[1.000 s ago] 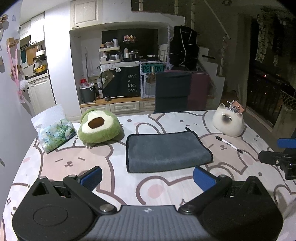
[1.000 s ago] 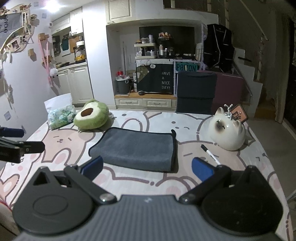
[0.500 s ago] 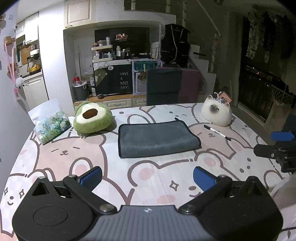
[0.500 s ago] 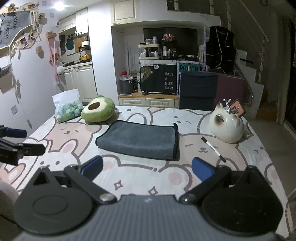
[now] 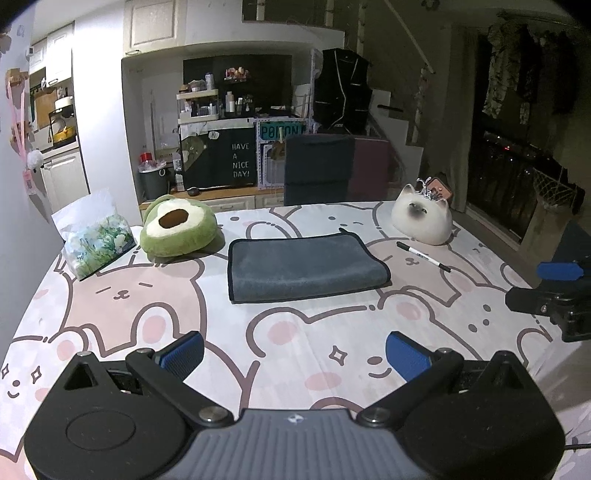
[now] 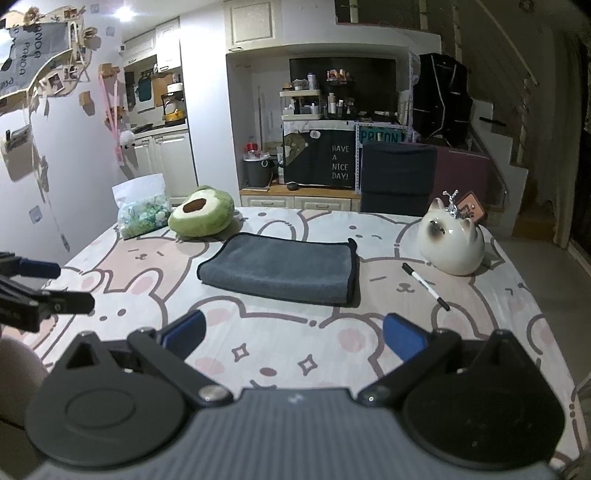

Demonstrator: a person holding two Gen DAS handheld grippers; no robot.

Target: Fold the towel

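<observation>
Both views are dim, lit mainly by a bright ceiling lamp (image 6: pixel 125 12) glaring at the upper left of the right wrist view. The white kitchen wall (image 6: pixel 207 110) catches the light, while the stair side and dark window (image 5: pixel 517 166) fall into murk. Fisheye curvature bends the edges, corners vignette black. The folded grey towel (image 6: pixel 280 267) casts a soft shadow at its right edge.

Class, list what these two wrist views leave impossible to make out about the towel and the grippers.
- Towel: its underside and layer count, hidden by its own top layer in both views.
- Right gripper: cut off by the left view's right edge.
- Left gripper: cut off by the right view's left edge.
- Pen: print too small.
</observation>
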